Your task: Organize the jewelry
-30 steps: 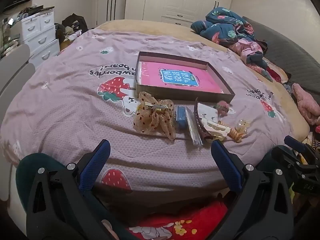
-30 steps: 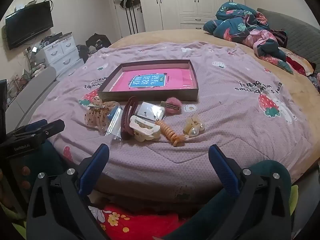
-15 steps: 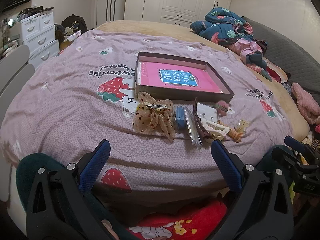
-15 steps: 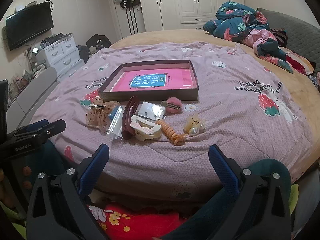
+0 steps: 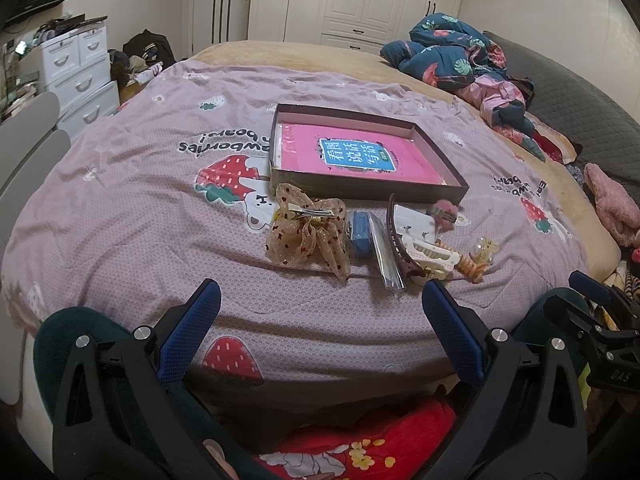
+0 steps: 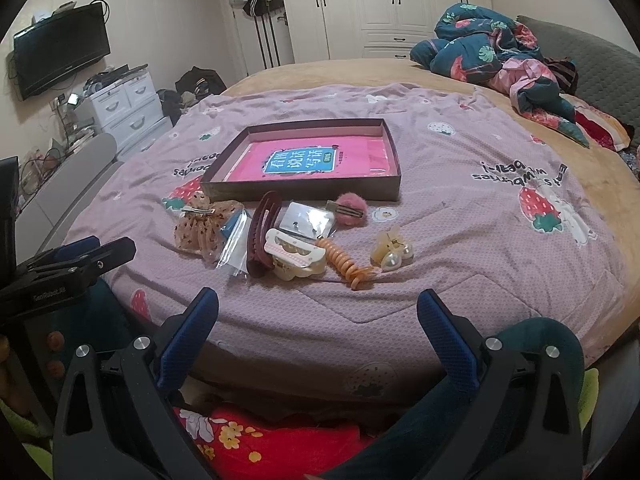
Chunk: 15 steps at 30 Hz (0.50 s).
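A shallow brown box [image 5: 362, 190] with a pink book inside lies on the bed; it also shows in the right wrist view [image 6: 304, 192]. In front of it lie hair accessories: a dotted gauze bow clip [image 5: 308, 236] [image 6: 198, 226], a dark red claw clip [image 6: 260, 232], a cream claw clip [image 6: 294, 258], an orange spiral tie [image 6: 346, 266], a pearl clip [image 6: 392, 254], a pink pompom clip [image 6: 348, 210] and small plastic packets [image 6: 234, 246]. My left gripper [image 5: 320, 312] and right gripper [image 6: 318, 312] are both open and empty, held at the bed's near edge, short of the pile.
The pink strawberry-print quilt [image 5: 132, 216] covers the bed. Crumpled bedding [image 6: 504, 64] lies at the far right. White drawers [image 6: 128, 108] stand at the left, wardrobes behind. A red floral cloth [image 6: 280, 444] is under the grippers.
Both views have shifted only slightly; the grippers stay open and nothing on the bed has moved.
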Each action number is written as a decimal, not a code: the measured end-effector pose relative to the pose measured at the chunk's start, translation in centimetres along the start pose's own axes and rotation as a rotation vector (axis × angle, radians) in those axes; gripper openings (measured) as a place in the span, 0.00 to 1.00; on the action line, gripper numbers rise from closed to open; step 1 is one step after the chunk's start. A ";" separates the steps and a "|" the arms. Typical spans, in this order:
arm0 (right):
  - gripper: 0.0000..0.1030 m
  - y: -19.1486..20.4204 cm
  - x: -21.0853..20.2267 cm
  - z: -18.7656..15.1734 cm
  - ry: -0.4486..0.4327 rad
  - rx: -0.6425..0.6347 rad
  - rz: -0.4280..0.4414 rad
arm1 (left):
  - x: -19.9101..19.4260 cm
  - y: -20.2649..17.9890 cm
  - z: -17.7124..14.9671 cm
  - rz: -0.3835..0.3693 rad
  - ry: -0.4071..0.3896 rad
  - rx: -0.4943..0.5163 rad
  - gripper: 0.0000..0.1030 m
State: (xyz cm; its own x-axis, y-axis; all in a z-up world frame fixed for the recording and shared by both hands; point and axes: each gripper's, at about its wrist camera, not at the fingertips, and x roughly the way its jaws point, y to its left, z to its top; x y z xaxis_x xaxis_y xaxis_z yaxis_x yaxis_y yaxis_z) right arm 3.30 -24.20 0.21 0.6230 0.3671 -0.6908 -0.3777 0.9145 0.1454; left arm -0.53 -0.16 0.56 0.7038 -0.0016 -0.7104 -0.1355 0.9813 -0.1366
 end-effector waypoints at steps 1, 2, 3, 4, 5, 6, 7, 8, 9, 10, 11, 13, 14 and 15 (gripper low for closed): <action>0.96 0.0 0.0 0.0 -0.002 0.000 0.000 | 0.0 0.0 0.0 0.000 -0.001 0.001 0.92; 0.96 0.0 0.0 0.0 -0.002 0.000 0.001 | 0.0 0.0 0.0 0.000 -0.001 0.000 0.92; 0.96 -0.1 0.0 0.0 -0.002 0.001 0.002 | 0.0 0.0 0.0 0.001 -0.002 0.001 0.92; 0.96 0.0 0.0 -0.1 -0.003 0.001 0.001 | 0.0 0.0 0.0 0.000 -0.001 0.000 0.92; 0.96 0.0 0.0 0.0 -0.003 0.000 0.001 | 0.0 0.0 0.0 0.001 -0.001 -0.001 0.92; 0.96 0.0 0.0 0.0 -0.002 0.000 0.003 | 0.0 0.0 0.0 0.001 -0.001 0.000 0.92; 0.96 0.0 0.0 0.0 -0.002 -0.001 0.005 | -0.1 0.0 0.0 0.001 -0.001 0.000 0.92; 0.96 0.0 0.0 0.0 -0.001 -0.001 0.007 | 0.0 0.0 0.0 0.001 0.000 0.001 0.92; 0.96 0.0 0.0 0.0 -0.001 -0.001 0.008 | 0.0 0.0 0.0 0.001 0.000 0.000 0.92; 0.96 0.0 0.0 0.0 -0.001 -0.002 0.009 | -0.1 0.0 0.0 0.001 -0.001 0.000 0.92; 0.96 0.0 0.0 0.0 -0.001 -0.002 0.010 | 0.0 0.0 0.0 0.002 -0.001 0.001 0.92; 0.96 0.0 0.1 0.0 -0.001 -0.003 0.012 | 0.0 0.0 0.0 0.002 -0.001 -0.001 0.92; 0.96 0.0 0.0 0.0 -0.002 -0.002 0.013 | 0.0 0.0 0.0 0.002 -0.001 0.000 0.92; 0.96 0.0 0.0 0.0 -0.002 -0.003 0.013 | -0.1 -0.1 0.0 0.002 -0.001 0.000 0.92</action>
State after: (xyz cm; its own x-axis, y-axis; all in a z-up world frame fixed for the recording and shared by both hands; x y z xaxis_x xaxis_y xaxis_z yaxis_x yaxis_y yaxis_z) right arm 3.28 -24.17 0.17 0.6192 0.3798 -0.6872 -0.3879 0.9089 0.1528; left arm -0.57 -0.21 0.63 0.7042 0.0004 -0.7100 -0.1367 0.9814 -0.1350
